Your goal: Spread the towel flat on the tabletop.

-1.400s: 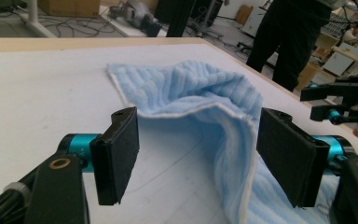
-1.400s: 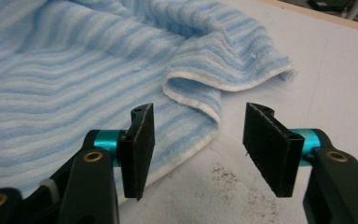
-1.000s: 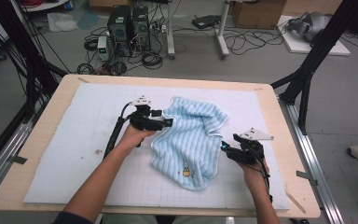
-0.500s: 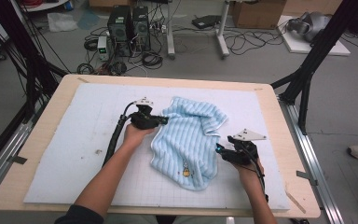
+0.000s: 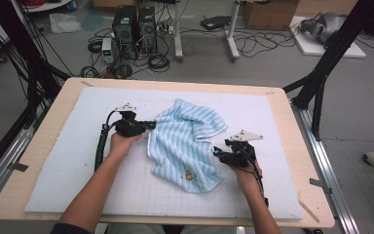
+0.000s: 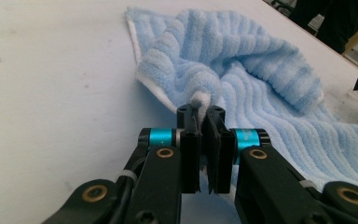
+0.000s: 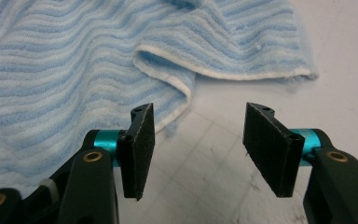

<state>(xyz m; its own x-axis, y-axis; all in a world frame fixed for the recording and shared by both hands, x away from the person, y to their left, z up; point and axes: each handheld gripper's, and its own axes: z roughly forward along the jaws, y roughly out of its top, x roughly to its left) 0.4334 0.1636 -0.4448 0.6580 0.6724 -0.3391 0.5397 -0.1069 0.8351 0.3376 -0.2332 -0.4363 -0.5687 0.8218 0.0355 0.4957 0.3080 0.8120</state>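
Note:
A light blue striped towel [image 5: 187, 141] lies rumpled in the middle of the white mat [image 5: 68, 161]. My left gripper [image 5: 152, 125] is at its left edge, and in the left gripper view the gripper [image 6: 200, 114] is shut on a pinched fold of the towel [image 6: 261, 88]. My right gripper [image 5: 215, 152] sits low at the towel's right side. Its jaws stand open and have just been closing a little. In the right gripper view the gripper [image 7: 198, 140] has bare mat between its pads, with the towel's [image 7: 74, 60] white hem just beyond its left pad.
The mat covers a wooden table [image 5: 36, 146]. Black frame posts [image 5: 321, 73] stand at both sides. Beyond the far edge, computer towers [image 5: 136, 24] and cables lie on the floor. A small embroidered patch [image 5: 189, 174] marks the towel's near end.
The left gripper has moved left and drawn the towel's left edge out with it. The right gripper has slid left, closer to the towel's right side.

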